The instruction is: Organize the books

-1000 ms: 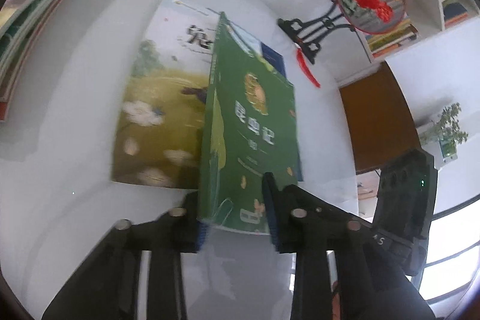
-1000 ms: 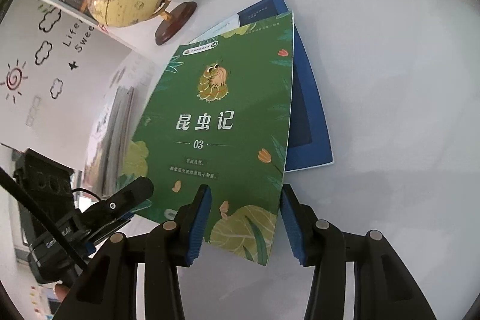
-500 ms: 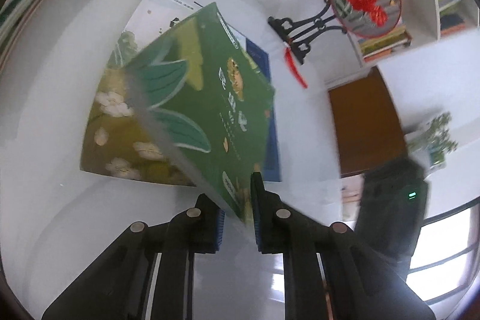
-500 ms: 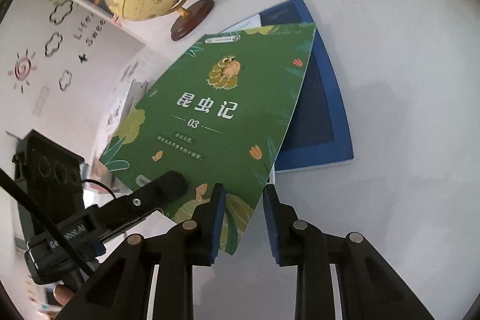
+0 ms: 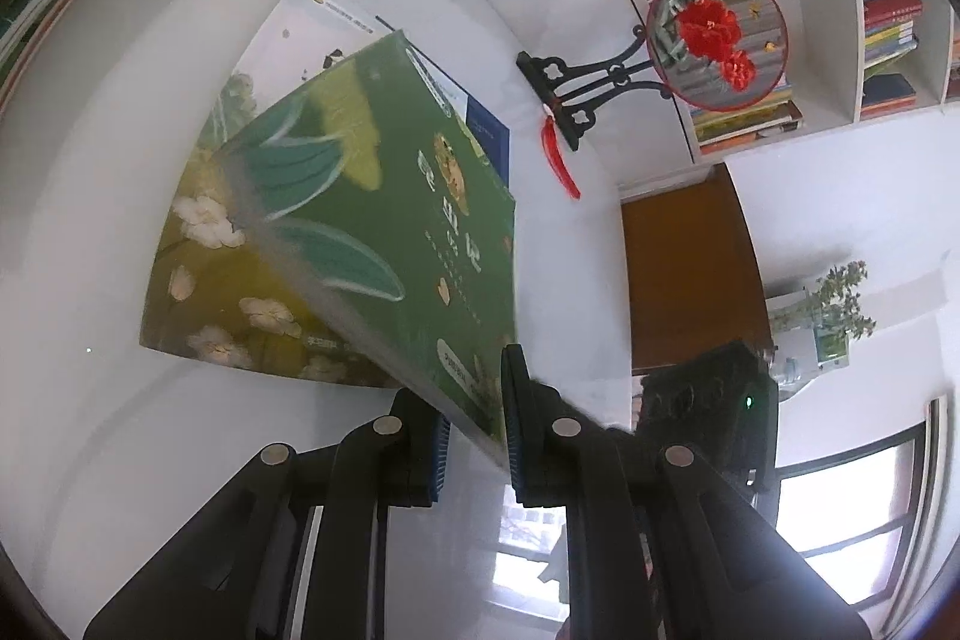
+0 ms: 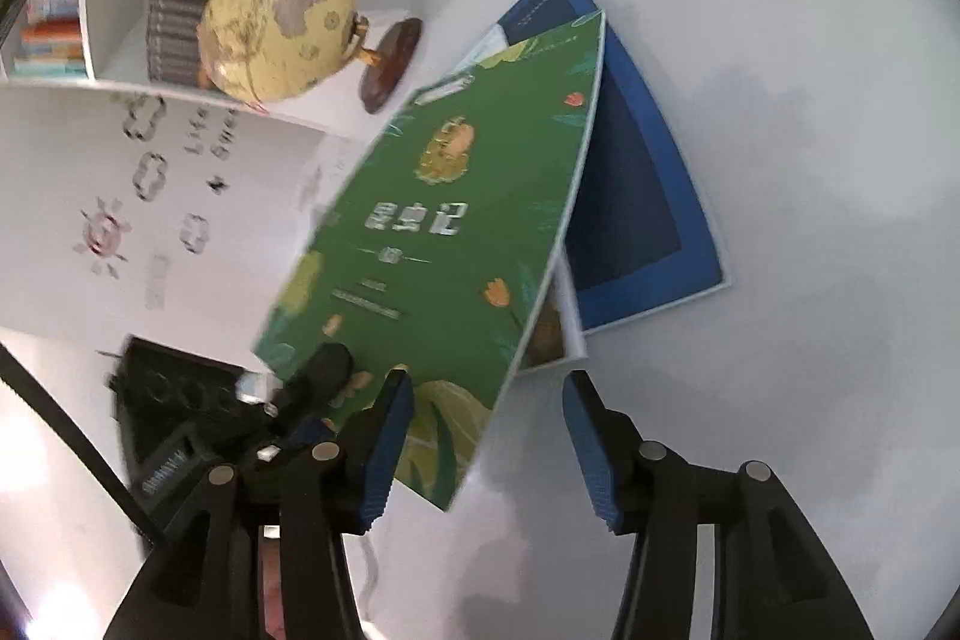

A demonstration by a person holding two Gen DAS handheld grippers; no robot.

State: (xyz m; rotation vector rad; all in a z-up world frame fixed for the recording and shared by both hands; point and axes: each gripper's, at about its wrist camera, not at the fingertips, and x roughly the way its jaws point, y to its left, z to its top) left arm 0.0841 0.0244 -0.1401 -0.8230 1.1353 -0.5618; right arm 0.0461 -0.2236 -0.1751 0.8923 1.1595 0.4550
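Left tongs [image 5: 474, 436] clamp green book [image 5: 384, 232]; right tongs [image 6: 486, 442] are opening around it.

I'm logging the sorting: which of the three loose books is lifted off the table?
The green book, tilted up and pinched at its corner by the left gripper. The blue book and the flower-cover book lie flat.

The green book [image 6: 456, 232] carries white title characters, a yellow insect and pale leaves with small orange flowers. Under it lie a blue book [image 6: 636, 196] with a darker blue panel and an olive-yellow book [image 5: 240, 292] scattered with cream blossoms. The table [image 6: 780, 100] is white. The globe [image 6: 276, 28] is pale yellow with grey patches on a dark brown base. The round fan [image 5: 717, 37] shows red flowers, rimmed red.
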